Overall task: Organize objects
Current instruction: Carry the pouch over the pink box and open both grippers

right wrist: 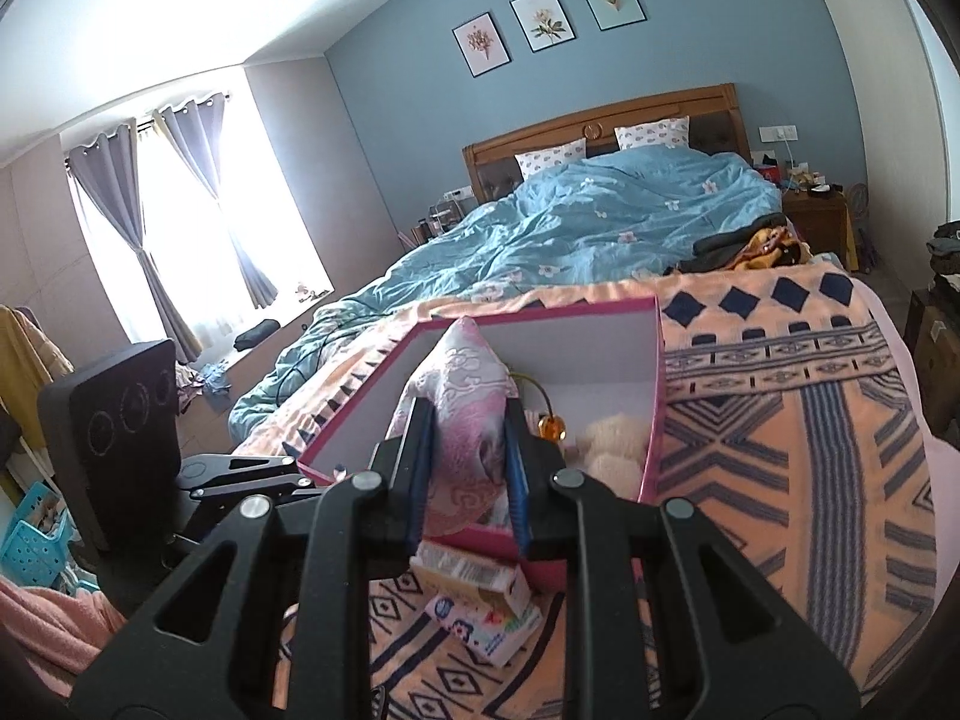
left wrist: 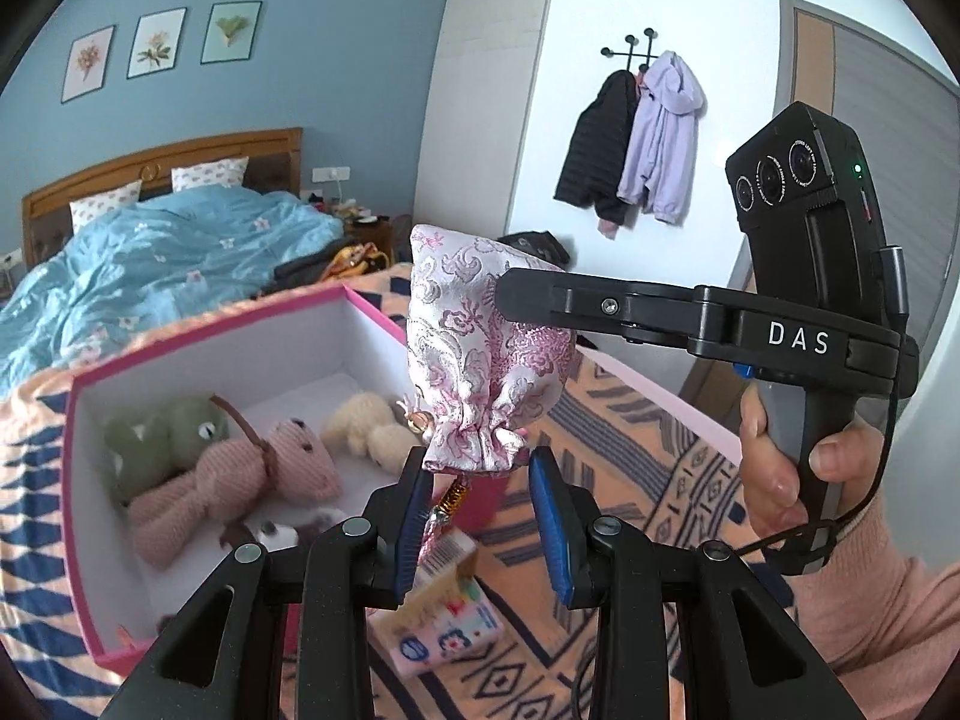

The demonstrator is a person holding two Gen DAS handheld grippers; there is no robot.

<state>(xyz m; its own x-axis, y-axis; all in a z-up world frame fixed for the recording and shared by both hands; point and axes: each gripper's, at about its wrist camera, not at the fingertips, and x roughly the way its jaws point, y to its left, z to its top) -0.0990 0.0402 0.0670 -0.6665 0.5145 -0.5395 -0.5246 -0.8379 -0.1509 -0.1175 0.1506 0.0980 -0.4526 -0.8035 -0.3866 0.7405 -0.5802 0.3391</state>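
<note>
The right claw (right wrist: 468, 474) is clamping a pink and silver brocade drawstring pouch (right wrist: 471, 420) between its blue pads, squeezing the fabric at the pouch's upper part. In the left wrist view the same pouch (left wrist: 480, 354) is hanging in the air with its gathered neck pointing down, and the right claw (left wrist: 510, 294) is reaching in from the right, with a hand (left wrist: 798, 456) in a pink sleeve wrapping around its grey handle.

The left claw (left wrist: 480, 516) is sitting just below the pouch's neck. Its jaws are drawn close, and the pouch's cord with a gold coiled bead (left wrist: 453, 501) is running down against the left pad; whether the pads are actually pinching that cord I cannot tell.

The pouch is hanging above the near right corner of an open pink cardboard box with a white inside (left wrist: 84, 480), which is resting on an orange and navy patterned blanket (left wrist: 648, 468) spread over the foot of the bed. Inside the box a green plush toy (left wrist: 162, 432), a pink knitted plush toy (left wrist: 240, 474) and a cream fluffy plush toy (left wrist: 366, 426) are lying together. A small colourful printed carton (left wrist: 444, 618) is lying on the blanket just beside the box's near wall.
</note>
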